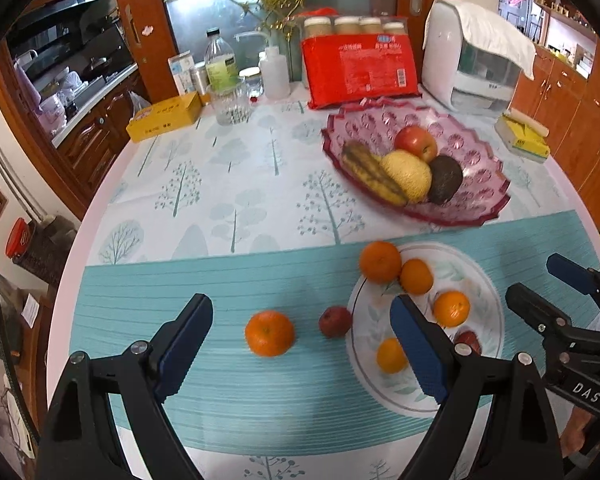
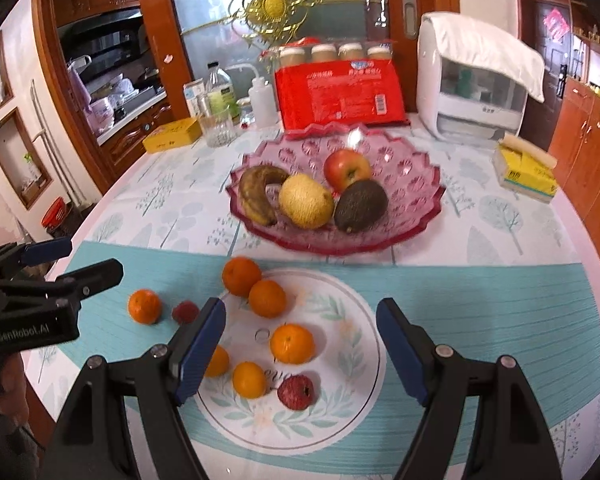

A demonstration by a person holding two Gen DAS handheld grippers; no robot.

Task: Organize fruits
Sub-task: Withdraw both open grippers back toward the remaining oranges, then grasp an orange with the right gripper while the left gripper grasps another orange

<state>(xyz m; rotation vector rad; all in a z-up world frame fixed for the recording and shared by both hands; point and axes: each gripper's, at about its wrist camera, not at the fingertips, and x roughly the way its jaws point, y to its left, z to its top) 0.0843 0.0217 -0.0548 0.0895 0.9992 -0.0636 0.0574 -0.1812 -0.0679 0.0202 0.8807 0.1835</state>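
We hold the left gripper [image 1: 300,344] with jaws wide and empty above a loose mandarin [image 1: 269,333] on the tablecloth, outside the white plate [image 2: 364,360]. Our right gripper [image 2: 302,354], also wide and empty, hovers over that plate, probably to collect its mandarins.

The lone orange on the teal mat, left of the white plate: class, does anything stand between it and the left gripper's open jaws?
Nothing visible does. The lone orange lies on bare teal mat ahead of the left gripper, whose jaws stand open and empty. A small red fruit sits beside the orange, toward the white plate, not in front of it.
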